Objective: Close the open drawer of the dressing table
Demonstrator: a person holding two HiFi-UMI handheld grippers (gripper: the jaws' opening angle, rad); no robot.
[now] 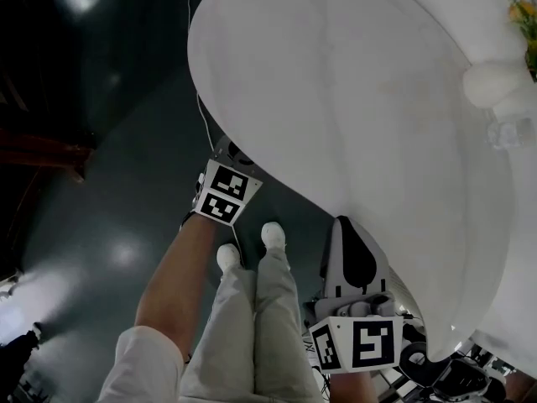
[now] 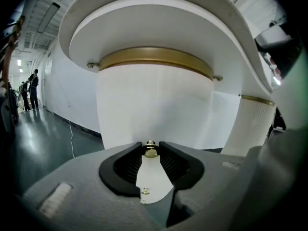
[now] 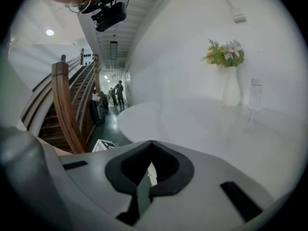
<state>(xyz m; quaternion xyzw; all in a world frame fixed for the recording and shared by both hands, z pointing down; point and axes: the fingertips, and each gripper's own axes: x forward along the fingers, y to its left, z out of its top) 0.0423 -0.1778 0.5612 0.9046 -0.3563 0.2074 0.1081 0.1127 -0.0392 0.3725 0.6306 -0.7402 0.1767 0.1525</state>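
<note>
Brass knob (image 2: 150, 151) on the pale curved drawer front (image 2: 154, 105) sits right between the tips of the left gripper (image 2: 150, 146), and the jaws are pinched shut on it. The drawer is tucked under the white dressing table top (image 1: 352, 99), just below a gold band (image 2: 154, 57). Honestly can't tell from these angles how far out it is. The right gripper (image 3: 152, 146) hangs up beside the tabletop edge with its jaws pressed together and nothing in them. In the head view the person's legs and white shoes (image 1: 250, 247) show between the two grippers. A white vase of flowers (image 3: 231, 88) and a clear glass (image 3: 255, 97) stand at the far end of the tabletop.
</note>
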